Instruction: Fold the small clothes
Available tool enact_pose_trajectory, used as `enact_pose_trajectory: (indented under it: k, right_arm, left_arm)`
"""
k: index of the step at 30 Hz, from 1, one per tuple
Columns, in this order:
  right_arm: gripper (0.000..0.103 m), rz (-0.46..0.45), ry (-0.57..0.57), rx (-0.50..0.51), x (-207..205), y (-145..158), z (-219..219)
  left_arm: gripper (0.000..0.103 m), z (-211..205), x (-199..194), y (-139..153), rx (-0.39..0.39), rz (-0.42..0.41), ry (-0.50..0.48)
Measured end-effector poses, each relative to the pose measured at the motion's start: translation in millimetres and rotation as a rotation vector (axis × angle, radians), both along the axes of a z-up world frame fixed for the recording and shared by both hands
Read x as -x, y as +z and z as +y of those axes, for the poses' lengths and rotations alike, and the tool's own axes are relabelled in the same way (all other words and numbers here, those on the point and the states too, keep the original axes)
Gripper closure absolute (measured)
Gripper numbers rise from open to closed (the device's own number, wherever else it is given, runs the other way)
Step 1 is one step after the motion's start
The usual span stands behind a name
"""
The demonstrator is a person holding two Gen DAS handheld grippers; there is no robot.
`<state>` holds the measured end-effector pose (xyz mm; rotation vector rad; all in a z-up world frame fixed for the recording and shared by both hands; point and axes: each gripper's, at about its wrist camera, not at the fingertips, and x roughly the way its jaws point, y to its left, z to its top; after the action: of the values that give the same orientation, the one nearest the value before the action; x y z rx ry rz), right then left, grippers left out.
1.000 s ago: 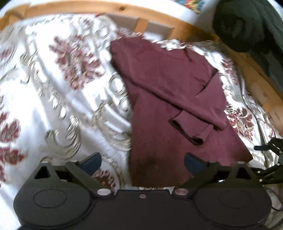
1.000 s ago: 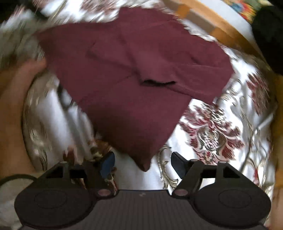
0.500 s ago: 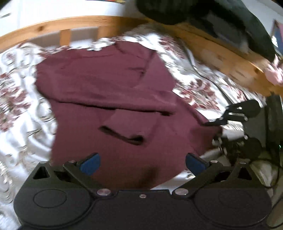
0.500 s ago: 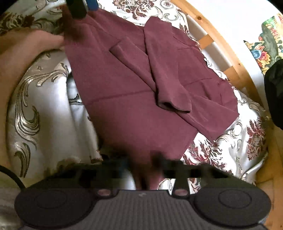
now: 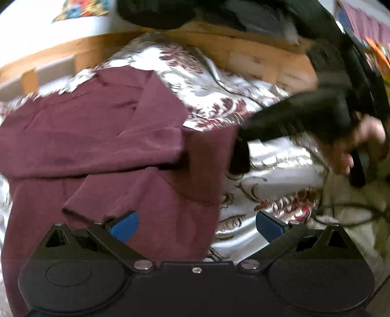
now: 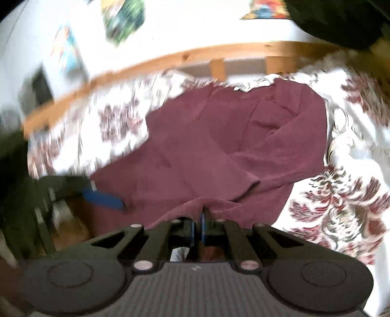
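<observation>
A maroon long-sleeved shirt (image 5: 97, 146) lies on the floral bedspread (image 5: 268, 170) with both sleeves folded across its front. My left gripper (image 5: 197, 226) is open just above the shirt's lower edge, one pad over the cloth and the other over the bedspread. The right gripper (image 5: 240, 158), blurred and held by a hand (image 5: 353, 146), pinches the shirt's lower corner. In the right wrist view, the right gripper (image 6: 199, 224) is closing tight with the shirt (image 6: 219, 146) hem between its jaws and lifted slightly. A blue pad (image 6: 104, 200) of the left gripper shows at the left.
A wooden bed frame (image 5: 61, 53) runs along the far side of the bedspread. Dark bundled items (image 5: 243, 14) lie beyond it. A thin cable (image 5: 353, 209) trails over the bedding at the right. Colourful pictures (image 6: 121, 19) hang on the white wall.
The right gripper went from wide open to shut on the shirt's lower corner and lifted it. My left gripper swung right along the lower hem, staying open.
</observation>
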<state>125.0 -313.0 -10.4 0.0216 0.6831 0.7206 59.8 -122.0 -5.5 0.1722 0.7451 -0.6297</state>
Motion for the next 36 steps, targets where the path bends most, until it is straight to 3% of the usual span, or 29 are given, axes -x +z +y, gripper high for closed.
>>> enact_pose_trajectory:
  k: [6,10,12,16,21,23,29,36]
  right_arm:
    - [0.097,-0.016,-0.002,-0.07,2.2,4.2,-11.5]
    - [0.097,-0.022,-0.022,-0.101,7.4,2.0,-12.0]
    - [0.097,-0.037,-0.025,-0.11,12.3,2.4,-10.1]
    - [0.097,-0.096,-0.039,-0.124,22.7,8.0,-11.3]
    - [0.097,-0.128,-0.109,-0.172,24.7,12.5,-23.1]
    - [0.097,-0.125,-0.134,-0.188,23.5,12.4,-27.8]
    - [0.097,-0.115,-0.172,-0.215,18.2,11.2,-33.6]
    - [0.097,-0.108,-0.199,-0.196,16.4,7.7,-32.7]
  left_arm:
    - [0.003,-27.7,-2.6,-12.3,-0.174,-0.103,-0.008]
    - [0.007,-31.7,-11.6,-20.6,-0.183,-0.117,0.045]
    - [0.022,-31.3,-16.5,-23.8,-0.197,-0.108,0.084]
    - [0.027,-23.2,-18.5,-20.0,-0.229,-0.145,0.144]
    - [0.049,-7.6,-11.2,-16.2,-0.325,-0.21,0.193]
    - [0.056,6.7,-7.0,-13.6,-0.326,-0.199,0.223]
    - [0.06,60.4,4.3,-8.3,-0.309,-0.181,0.429]
    - [0.06,89.4,17.9,-8.0,-0.324,-0.207,0.502]
